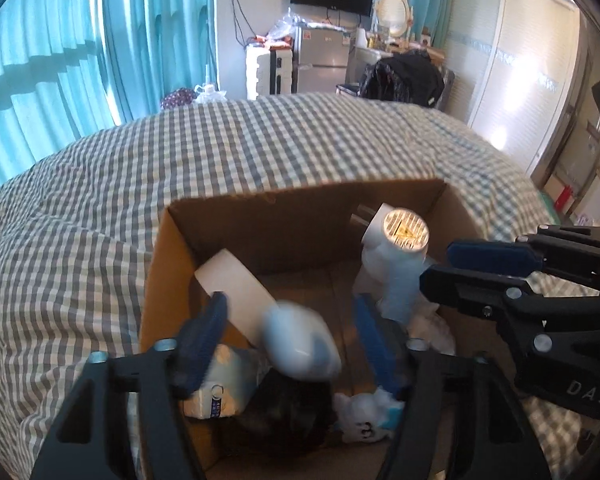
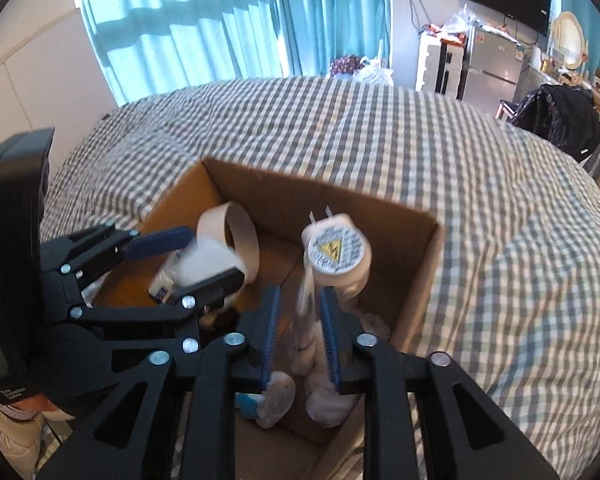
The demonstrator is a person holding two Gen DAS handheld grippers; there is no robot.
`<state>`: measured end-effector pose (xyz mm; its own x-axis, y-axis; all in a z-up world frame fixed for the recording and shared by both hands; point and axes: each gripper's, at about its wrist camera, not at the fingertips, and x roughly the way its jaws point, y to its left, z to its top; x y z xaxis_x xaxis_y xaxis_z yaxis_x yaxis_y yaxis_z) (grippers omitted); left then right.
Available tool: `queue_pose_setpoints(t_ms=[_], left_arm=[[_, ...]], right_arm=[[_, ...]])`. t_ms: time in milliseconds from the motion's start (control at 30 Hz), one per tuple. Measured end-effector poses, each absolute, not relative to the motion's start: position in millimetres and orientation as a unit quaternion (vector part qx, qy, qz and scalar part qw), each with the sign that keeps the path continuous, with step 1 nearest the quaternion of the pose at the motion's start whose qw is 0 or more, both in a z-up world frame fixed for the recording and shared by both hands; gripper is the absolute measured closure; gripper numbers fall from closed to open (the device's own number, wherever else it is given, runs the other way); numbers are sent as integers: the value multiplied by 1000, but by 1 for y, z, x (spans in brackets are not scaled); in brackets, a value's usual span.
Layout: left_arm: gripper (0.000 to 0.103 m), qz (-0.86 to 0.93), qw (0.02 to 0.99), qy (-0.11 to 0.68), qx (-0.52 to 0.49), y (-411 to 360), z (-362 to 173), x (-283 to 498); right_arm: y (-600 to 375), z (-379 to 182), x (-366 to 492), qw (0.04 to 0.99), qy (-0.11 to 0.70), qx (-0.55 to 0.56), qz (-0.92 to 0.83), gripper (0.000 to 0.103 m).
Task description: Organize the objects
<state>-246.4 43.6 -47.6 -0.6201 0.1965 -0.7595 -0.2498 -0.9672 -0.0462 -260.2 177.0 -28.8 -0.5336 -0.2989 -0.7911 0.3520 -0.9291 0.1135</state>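
An open cardboard box [image 1: 156,280] [image 2: 420,280] sits on the checked bedspread. My left gripper [image 1: 290,304] [image 2: 214,256] hangs over the box's left half, jaws wide. A blurred white and blue rounded object [image 1: 300,344] lies between its pads with gaps on both sides. My right gripper [image 2: 301,294] [image 1: 438,262] is over the right half, jaws slightly apart. A white plug-in device [image 2: 336,252] [image 1: 404,236], with two prongs and a yellow warning label, is just past its fingertips. A blurred white strip below the device runs between the pads.
In the box lie a beige tape roll [image 1: 236,288] [image 2: 228,236], a small carton [image 1: 216,396], a dark item [image 1: 280,420], a white soft toy [image 1: 364,428] and white bundles [image 2: 328,400]. The checked bedspread [image 1: 260,140] surrounds the box. Curtains, a fridge and a wardrobe stand beyond.
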Motion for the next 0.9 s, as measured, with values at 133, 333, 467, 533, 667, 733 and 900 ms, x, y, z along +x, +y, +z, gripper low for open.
queue_pose_setpoints(t_ms=[133, 333, 467, 533, 667, 733, 900], left_arm=[[24, 906, 123, 20, -404, 38, -25, -241], [15, 925, 99, 21, -366, 25, 22, -220], [11, 942, 83, 7, -325, 18, 63, -193], [9, 950, 86, -3, -301, 14, 89, -177], [5, 966, 81, 6, -245, 15, 134, -143], [4, 973, 80, 18, -216, 15, 154, -122], [2, 985, 64, 44, -155, 21, 194, -79]], right_arm=[[185, -9, -254, 169, 13, 425, -889, 54], [194, 44, -224, 152, -9, 367, -918, 45], [196, 89, -190, 145, 4, 320, -936, 36], [198, 108, -174, 143, 3, 300, -943, 30], [204, 152, -135, 135, 1, 253, -958, 17], [206, 171, -112, 129, 6, 227, -965, 13], [207, 203, -61, 121, 10, 185, -975, 6]])
